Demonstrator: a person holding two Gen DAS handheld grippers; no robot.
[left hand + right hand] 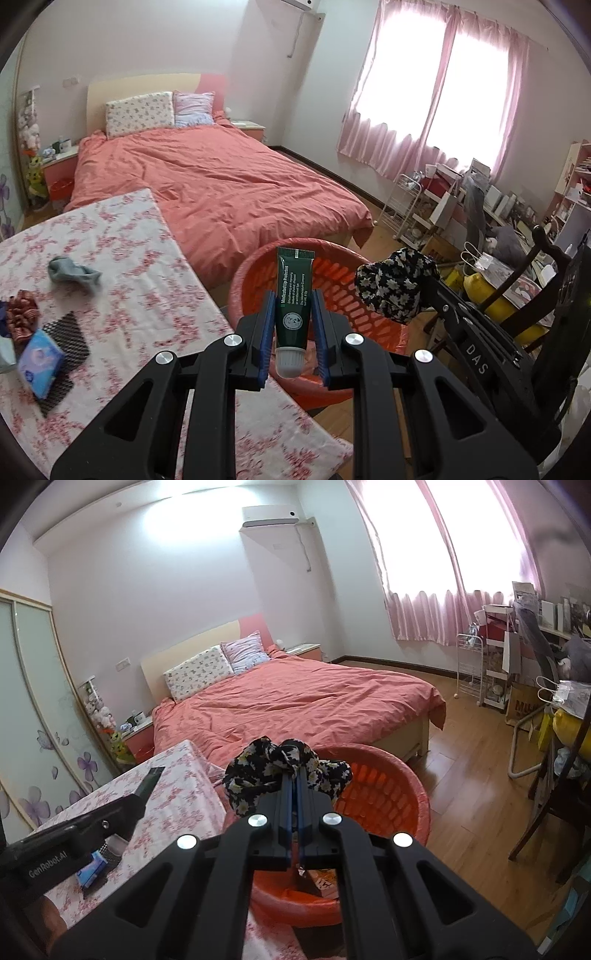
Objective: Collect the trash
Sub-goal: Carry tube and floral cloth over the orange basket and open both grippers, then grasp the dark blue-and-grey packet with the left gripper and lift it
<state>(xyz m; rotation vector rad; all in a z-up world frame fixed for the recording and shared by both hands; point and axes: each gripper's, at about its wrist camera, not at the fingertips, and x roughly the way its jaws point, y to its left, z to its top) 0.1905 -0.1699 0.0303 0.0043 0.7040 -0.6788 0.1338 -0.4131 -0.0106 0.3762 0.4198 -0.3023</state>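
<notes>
Trash is being carried to the red basket (258, 266) beside the counter (147, 295): left tongs (292, 325) clamp a green tube (293, 295), right tongs (294, 775) pinch a floral cloth (251, 771), both above its rim. Next, I judge, each must open over the basket.

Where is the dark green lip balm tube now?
In the left wrist view, the green tube is clamped cap-down in the left gripper, in front of the red basket beside the floral table.
</notes>
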